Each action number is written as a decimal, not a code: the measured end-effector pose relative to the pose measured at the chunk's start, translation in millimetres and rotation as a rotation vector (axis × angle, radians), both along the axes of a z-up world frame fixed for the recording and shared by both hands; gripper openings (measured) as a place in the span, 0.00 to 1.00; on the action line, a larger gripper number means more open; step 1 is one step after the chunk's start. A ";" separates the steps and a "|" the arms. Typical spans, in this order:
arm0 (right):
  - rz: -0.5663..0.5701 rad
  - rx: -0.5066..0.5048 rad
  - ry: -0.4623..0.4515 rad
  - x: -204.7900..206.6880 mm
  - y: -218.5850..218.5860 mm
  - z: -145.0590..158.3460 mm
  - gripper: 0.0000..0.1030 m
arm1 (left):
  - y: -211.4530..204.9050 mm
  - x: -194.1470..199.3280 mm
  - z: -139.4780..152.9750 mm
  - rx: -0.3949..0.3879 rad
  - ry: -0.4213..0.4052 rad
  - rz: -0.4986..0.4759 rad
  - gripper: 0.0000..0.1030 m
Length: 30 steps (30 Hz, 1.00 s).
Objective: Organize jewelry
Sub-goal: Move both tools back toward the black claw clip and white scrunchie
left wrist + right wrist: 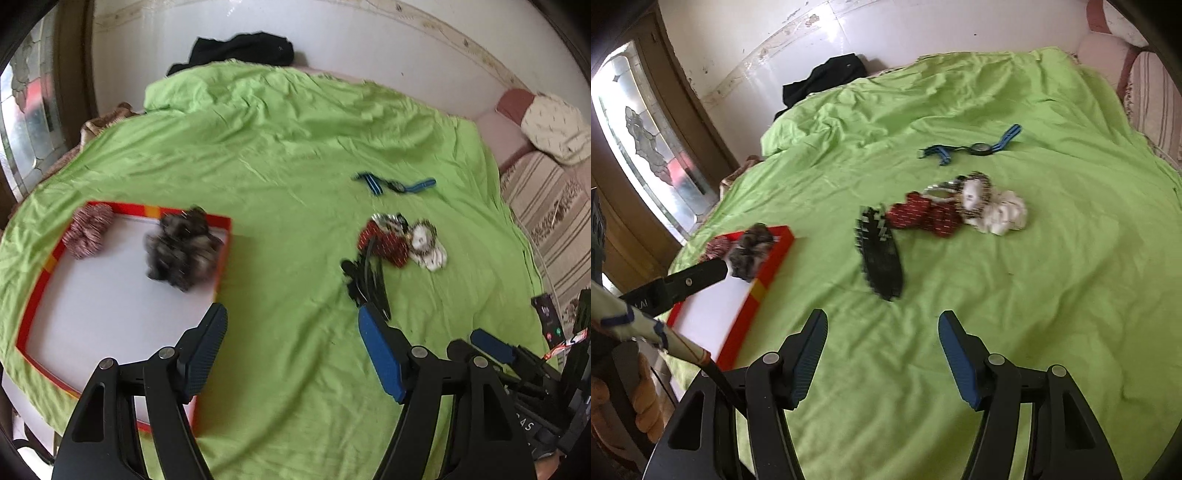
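Your right gripper hung empty, jaws apart, and the black comb lay on the green sheet just beyond it, slightly left, long axis running near to far. Your left gripper, also empty and wide, sat by the tray holding two scrunchies. In my judgement the right hand was nearer the comb.

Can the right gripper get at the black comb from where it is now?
Probably yes. The right gripper is open and empty, and the black comb lies just ahead of it on bare green sheet, with nothing between. The red scrunchie touches only the comb's far end.
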State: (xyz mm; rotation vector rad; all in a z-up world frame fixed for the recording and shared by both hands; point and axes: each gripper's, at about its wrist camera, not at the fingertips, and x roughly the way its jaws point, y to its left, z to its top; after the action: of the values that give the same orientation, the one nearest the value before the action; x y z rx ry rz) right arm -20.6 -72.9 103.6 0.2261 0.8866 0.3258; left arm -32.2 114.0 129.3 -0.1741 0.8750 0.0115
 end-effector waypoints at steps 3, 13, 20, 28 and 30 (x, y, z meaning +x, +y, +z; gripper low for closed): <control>-0.007 -0.033 -0.005 -0.6 -6.9 -7.6 0.65 | -8.3 3.2 -11.9 0.000 0.023 -0.012 0.70; -0.073 -0.146 -0.019 7.9 -32.6 -29.4 0.65 | -29.2 22.3 -51.4 0.011 0.084 -0.039 0.70; -0.120 -0.232 -0.013 18.6 -59.4 -43.3 0.66 | -38.3 41.3 -83.4 0.014 0.101 -0.043 0.70; -0.167 -0.212 0.019 38.4 -83.5 -56.4 0.66 | -60.4 71.1 -93.9 -0.031 0.110 -0.088 0.70; -0.162 -0.184 0.016 48.8 -86.4 -55.0 0.66 | -68.8 85.1 -94.1 -0.040 0.103 -0.106 0.70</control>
State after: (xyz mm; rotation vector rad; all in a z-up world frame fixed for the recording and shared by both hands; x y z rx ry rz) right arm 28.2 -159.3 48.6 0.1290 0.9022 0.0905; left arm 52.9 45.3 35.2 -0.1657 0.9872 -0.0971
